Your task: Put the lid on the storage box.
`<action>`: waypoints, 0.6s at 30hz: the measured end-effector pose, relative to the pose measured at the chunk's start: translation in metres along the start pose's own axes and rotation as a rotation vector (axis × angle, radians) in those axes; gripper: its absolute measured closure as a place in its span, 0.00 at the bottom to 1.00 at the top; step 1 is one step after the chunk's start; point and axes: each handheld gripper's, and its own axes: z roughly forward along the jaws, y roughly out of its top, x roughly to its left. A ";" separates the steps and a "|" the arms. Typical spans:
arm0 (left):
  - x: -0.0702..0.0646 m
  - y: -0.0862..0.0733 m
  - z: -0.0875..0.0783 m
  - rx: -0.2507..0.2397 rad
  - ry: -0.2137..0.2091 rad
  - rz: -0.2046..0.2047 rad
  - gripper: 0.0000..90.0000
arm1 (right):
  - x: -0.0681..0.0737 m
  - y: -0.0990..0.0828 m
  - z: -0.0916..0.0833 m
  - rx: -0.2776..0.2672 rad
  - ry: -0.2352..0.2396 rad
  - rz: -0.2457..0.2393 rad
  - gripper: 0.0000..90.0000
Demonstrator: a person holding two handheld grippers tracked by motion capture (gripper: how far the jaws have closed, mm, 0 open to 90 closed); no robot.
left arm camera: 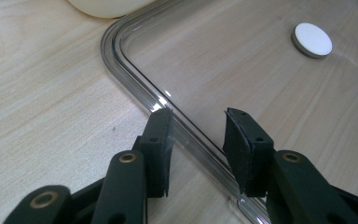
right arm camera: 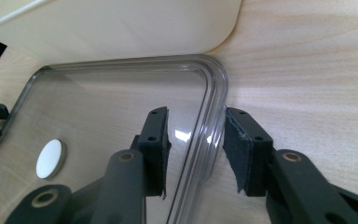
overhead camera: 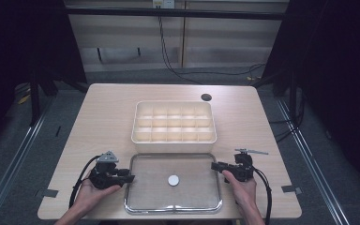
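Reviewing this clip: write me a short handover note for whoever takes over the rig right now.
Left gripper: open, jaws astride the left rim of the clear lid, not closed on it.
Right gripper: open, jaws astride the lid's right rim, also not clamped.
The lid lies flat on the table at the near edge, a small white disc at its middle. The cream compartment box sits just behind it, uncovered; its cells look empty.
Done: both grippers lined up on the lid's edges.
Left: probably close both, lift the lid level and set it on the box.
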 end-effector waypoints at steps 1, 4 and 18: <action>0.000 0.000 0.000 -0.001 -0.003 -0.003 0.69 | -0.001 0.000 -0.001 -0.006 0.013 0.018 0.69; 0.000 -0.001 0.000 0.000 0.001 -0.003 0.69 | -0.006 -0.002 -0.004 -0.027 0.053 0.070 0.71; 0.000 -0.001 0.000 -0.003 -0.003 -0.014 0.69 | -0.007 -0.002 -0.008 -0.045 0.149 0.100 0.75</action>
